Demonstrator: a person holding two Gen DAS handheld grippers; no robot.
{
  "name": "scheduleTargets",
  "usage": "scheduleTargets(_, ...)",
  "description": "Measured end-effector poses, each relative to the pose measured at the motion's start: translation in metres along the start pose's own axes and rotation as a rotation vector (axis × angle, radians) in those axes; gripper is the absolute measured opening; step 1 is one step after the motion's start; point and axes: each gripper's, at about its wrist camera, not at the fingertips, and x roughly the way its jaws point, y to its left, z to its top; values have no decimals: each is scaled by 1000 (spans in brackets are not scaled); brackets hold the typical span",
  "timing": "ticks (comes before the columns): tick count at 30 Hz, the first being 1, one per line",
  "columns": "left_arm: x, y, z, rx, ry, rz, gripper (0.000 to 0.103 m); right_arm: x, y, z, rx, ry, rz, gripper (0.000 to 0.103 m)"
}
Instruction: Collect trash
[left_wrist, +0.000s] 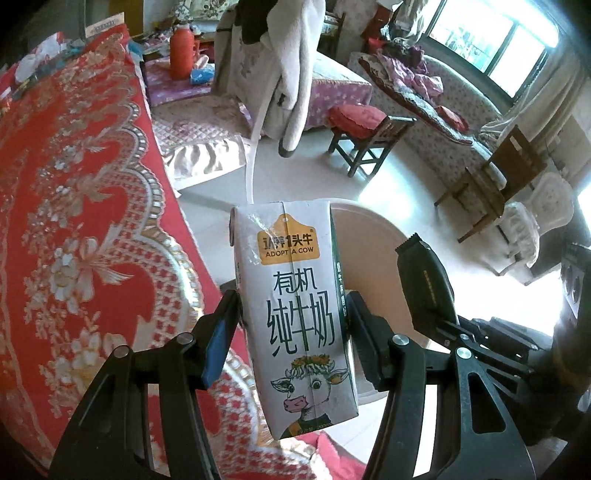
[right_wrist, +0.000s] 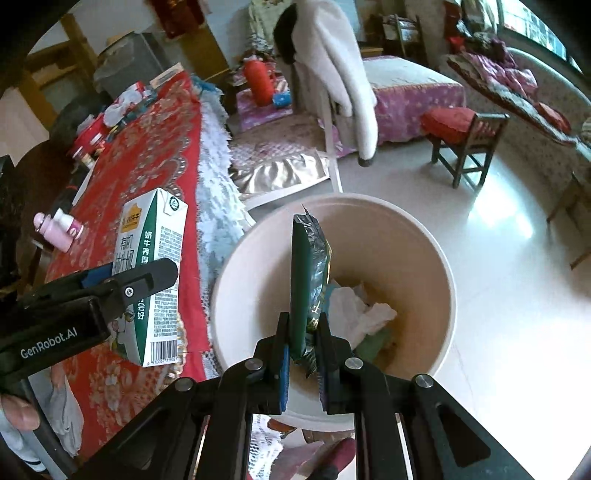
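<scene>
Setting: cluttered living room, red-clothed counter, bin beside it.
Left tool: we grip a milk carton, jaws half-wide.
Right tool: pinched on a green wrapper over the bin.
Risk: carton released early would miss.

My left gripper holds the milk carton over the table; my wrapper hangs above the bin right of it.

A pink bottle lies near the left edge of the red floral tablecloth; a red-cushioned stool stands on the floor.
</scene>
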Motion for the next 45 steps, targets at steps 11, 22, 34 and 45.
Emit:
scheduleTargets(11,24,-3,7,-42,29,-83,58,10,-23,2,57,26,-10,32)
scheduleTargets(22,17,-8,4,-9,-2,-71,63,-1,-28,-4,74,-2,-16,43)
scheduleTargets(34,-34,-8,-9,47,-120,90,63,-43,-7,-12,53,-121,-77,44)
scheduleTargets(45,-79,-13,-18,82,-202,87,63,-90,23,-16,25,-258,-140,47)
